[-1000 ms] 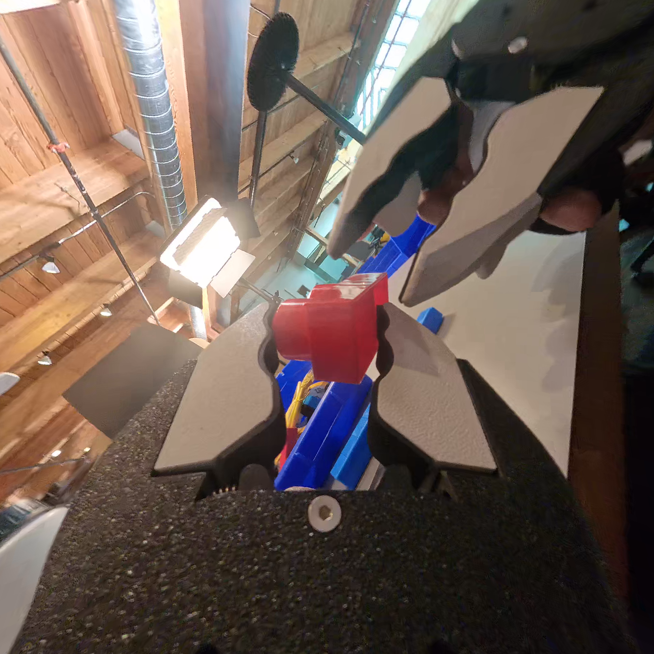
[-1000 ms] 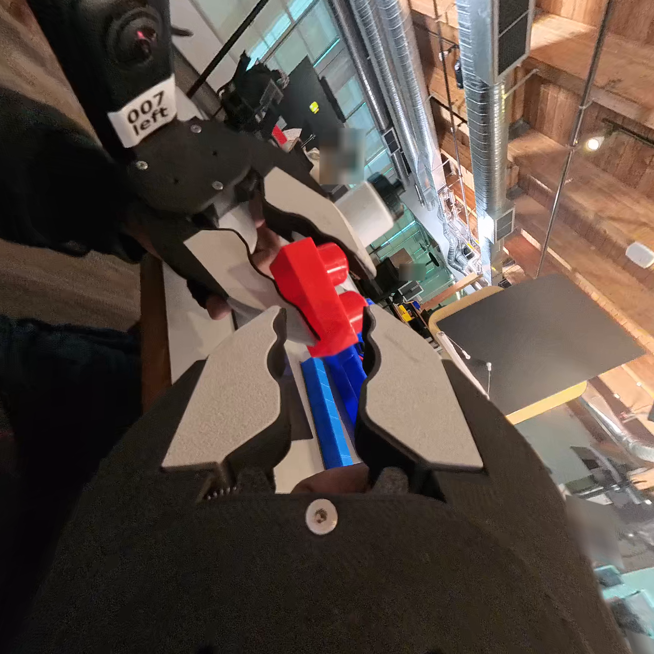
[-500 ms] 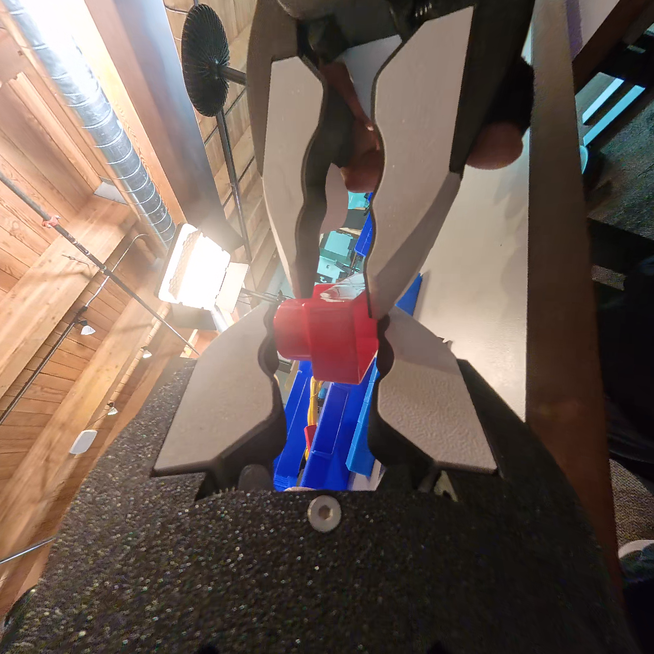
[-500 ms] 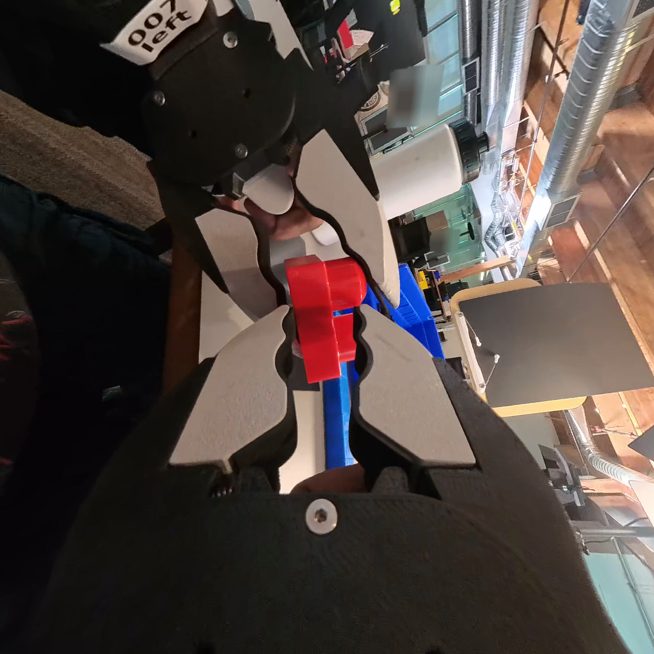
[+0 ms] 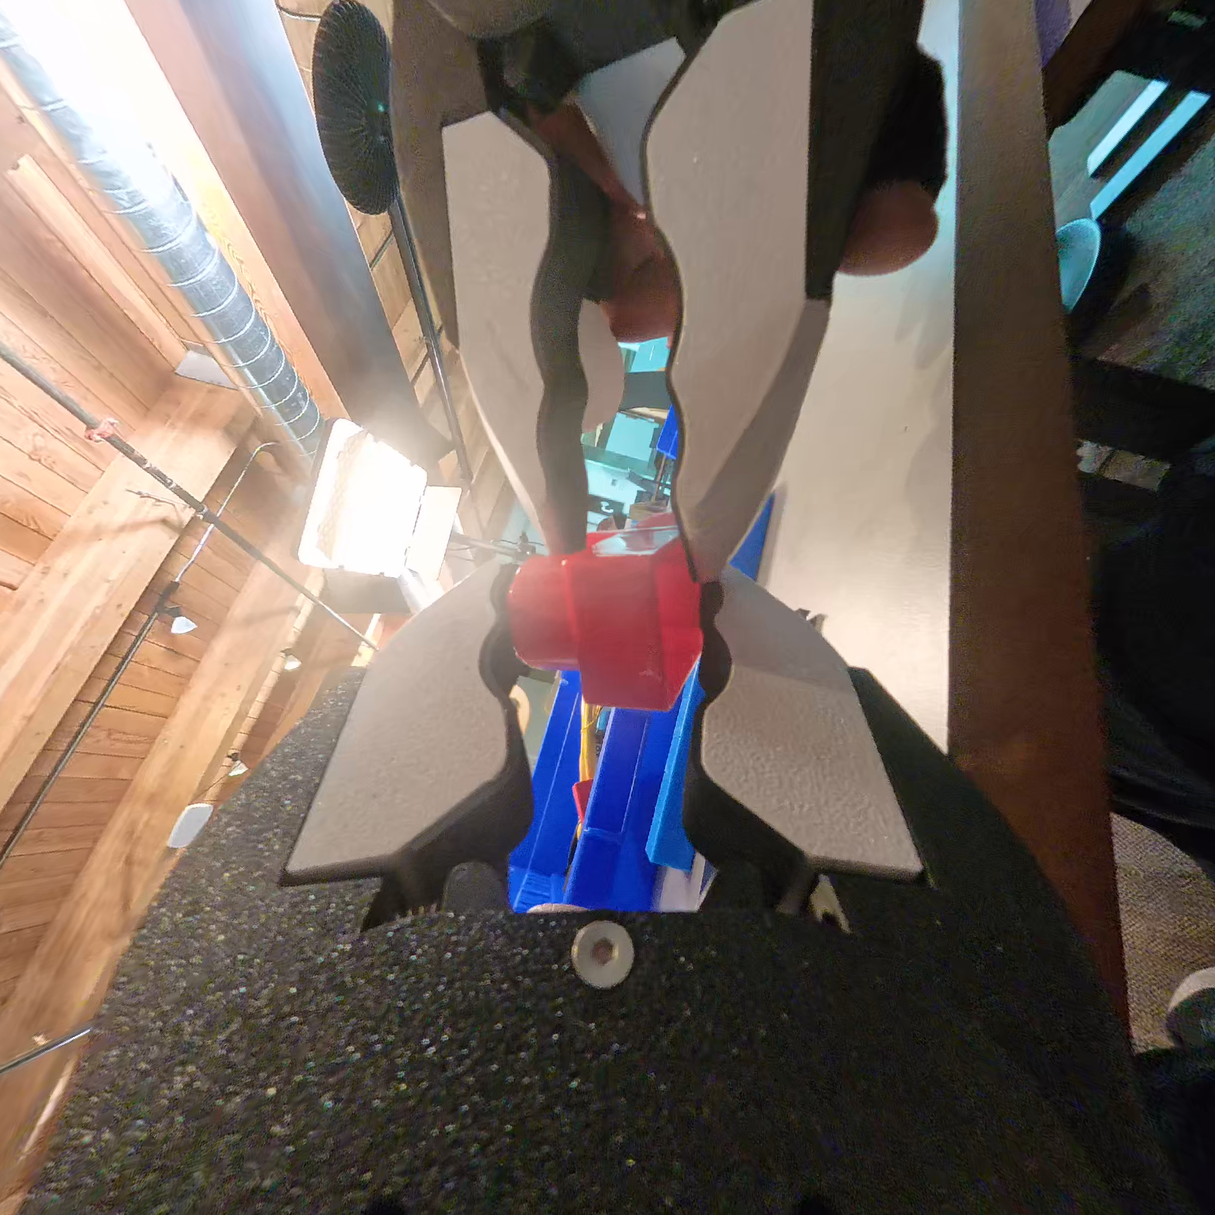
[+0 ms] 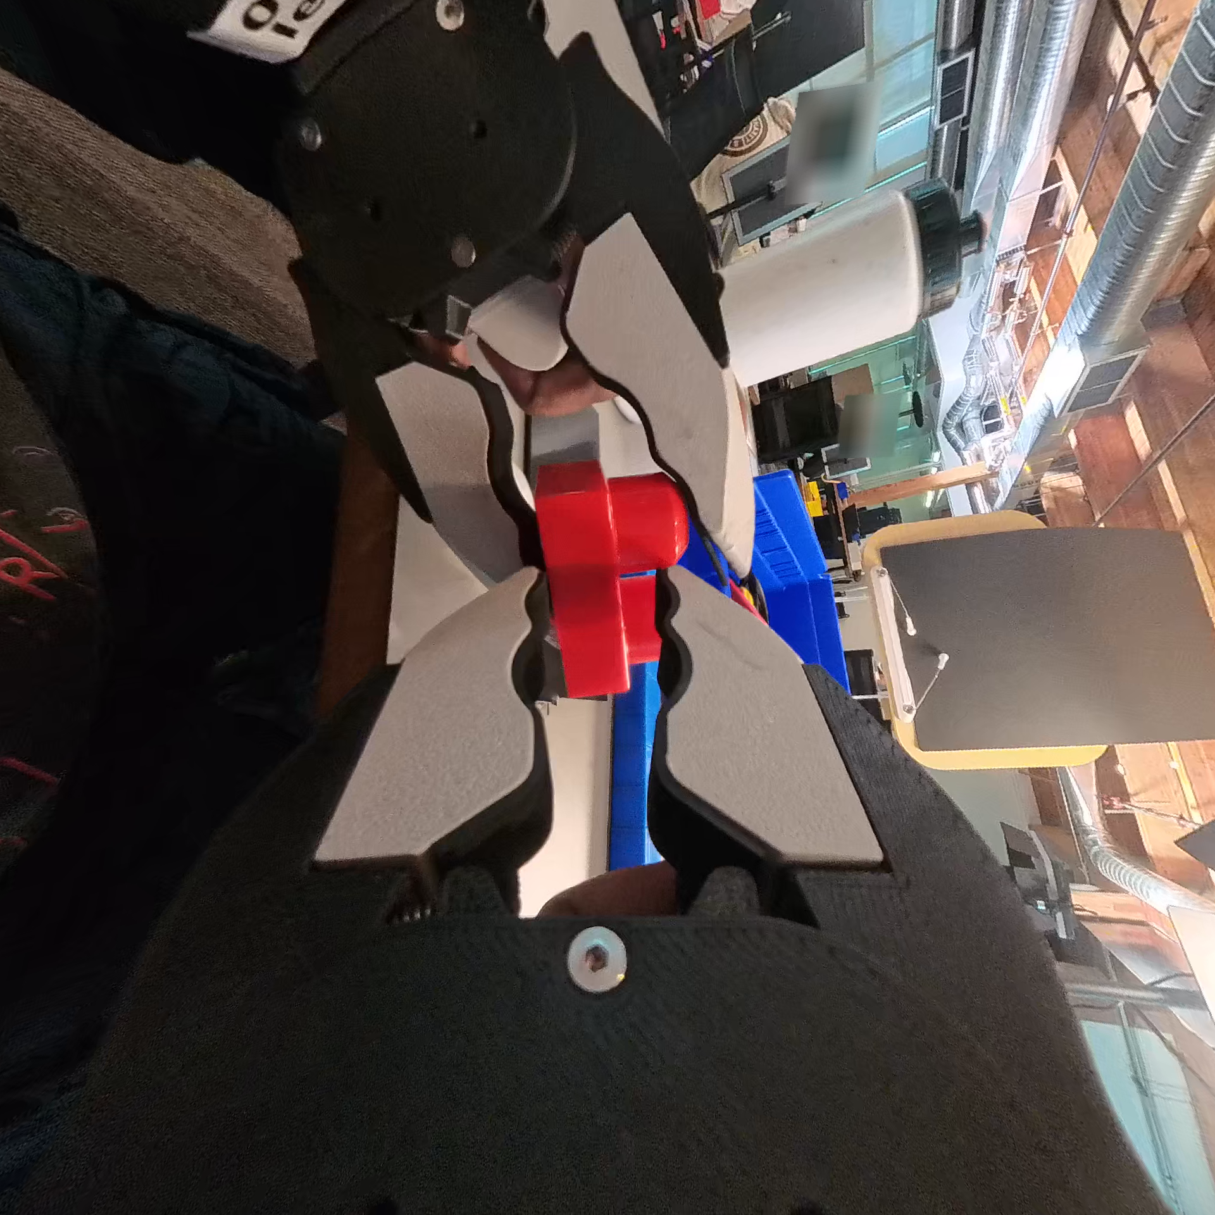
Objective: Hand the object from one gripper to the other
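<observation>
A red toy block (image 5: pixel 618 624) with round studs is held in the air between both grippers. In the left wrist view my left gripper (image 5: pixel 605 592) is shut on it from below. My right gripper (image 5: pixel 631 559) comes down from the top, its fingertips pinching the block's far end. In the right wrist view my right gripper (image 6: pixel 598 578) is shut on the red block (image 6: pixel 585 631), one finger on its flat plate and one on a stud. The left gripper (image 6: pixel 618 519) reaches in from the top and clamps the block's other end. The two grippers meet tip to tip.
Blue bins (image 5: pixel 611 822) lie behind the block on a white table (image 5: pixel 868 526) with a brown wooden edge (image 5: pixel 1012 592). The bins (image 6: pixel 789 565) also show in the right wrist view, with a white bottle (image 6: pixel 822 283) and a black panel (image 6: pixel 1052 638) beyond. A bright light panel (image 5: pixel 361 500) hangs at left. Left and right tips are no more than a few centimetres apart.
My right gripper, open and apart from the block a second ago, has moved in and closed on its far end. The left gripper has kept its hold.
</observation>
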